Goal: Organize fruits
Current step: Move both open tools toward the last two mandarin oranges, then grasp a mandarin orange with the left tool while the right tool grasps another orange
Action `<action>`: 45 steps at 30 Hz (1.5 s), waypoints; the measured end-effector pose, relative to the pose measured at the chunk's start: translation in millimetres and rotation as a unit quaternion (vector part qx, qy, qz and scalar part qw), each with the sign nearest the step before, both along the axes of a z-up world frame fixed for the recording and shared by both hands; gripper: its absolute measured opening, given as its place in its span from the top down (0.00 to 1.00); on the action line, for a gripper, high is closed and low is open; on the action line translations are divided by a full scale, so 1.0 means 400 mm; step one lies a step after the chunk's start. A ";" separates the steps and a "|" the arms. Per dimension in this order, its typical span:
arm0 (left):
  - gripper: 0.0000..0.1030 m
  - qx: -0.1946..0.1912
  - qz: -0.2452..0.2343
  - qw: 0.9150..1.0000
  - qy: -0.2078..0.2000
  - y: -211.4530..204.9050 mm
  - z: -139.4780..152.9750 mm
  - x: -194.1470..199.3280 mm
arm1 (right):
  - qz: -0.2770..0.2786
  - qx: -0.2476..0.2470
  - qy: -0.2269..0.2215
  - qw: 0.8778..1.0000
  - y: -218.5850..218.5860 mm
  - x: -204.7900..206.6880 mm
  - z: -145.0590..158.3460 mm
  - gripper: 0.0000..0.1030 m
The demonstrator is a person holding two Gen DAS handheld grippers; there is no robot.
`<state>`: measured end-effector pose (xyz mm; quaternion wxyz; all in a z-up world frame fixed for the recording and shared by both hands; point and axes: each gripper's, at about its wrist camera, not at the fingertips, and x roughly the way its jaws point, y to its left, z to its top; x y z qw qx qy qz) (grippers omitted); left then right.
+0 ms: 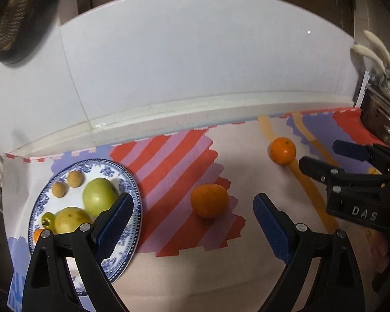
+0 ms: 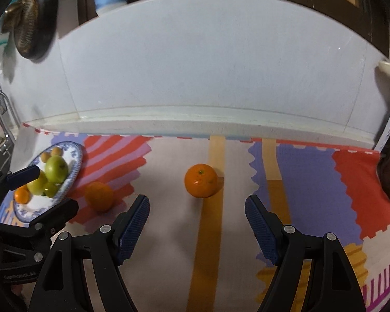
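A blue-and-white plate at the left holds two green apples, two small brown fruits, a small green fruit and a small orange. It also shows in the right wrist view. One loose orange lies on the striped mat, between my left gripper's open fingers and a little ahead. It also shows in the right wrist view. A second orange lies just ahead of my open, empty right gripper. In the left wrist view this orange sits near the right gripper.
A colourful mat covers the counter, backed by a white wall panel. A dark pan hangs at upper left. A wire rack stands at the far left. White-handled tools and metal hardware stand at the right edge.
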<state>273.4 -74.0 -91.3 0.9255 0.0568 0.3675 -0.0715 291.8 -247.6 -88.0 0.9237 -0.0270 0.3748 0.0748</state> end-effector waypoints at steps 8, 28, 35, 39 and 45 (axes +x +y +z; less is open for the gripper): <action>0.20 -0.005 -0.007 1.000 0.027 -0.020 -0.039 0.056 | -0.009 0.004 0.032 0.999 -0.016 0.080 -0.048 0.26; 0.60 -0.036 -0.029 0.996 0.077 -0.027 -0.088 0.124 | 0.013 0.011 0.072 0.997 0.019 0.180 -0.113 0.58; 0.60 -0.043 -0.031 0.996 0.076 -0.023 -0.087 0.120 | 0.014 0.009 0.068 0.998 0.025 0.178 -0.111 0.59; 0.60 -0.048 -0.032 0.996 0.066 -0.016 -0.065 0.104 | 0.016 0.011 0.058 0.998 0.025 0.139 -0.092 0.59; 0.60 -0.049 -0.040 0.997 0.040 -0.012 -0.011 0.051 | 0.026 0.020 0.047 0.998 0.034 0.064 -0.047 0.59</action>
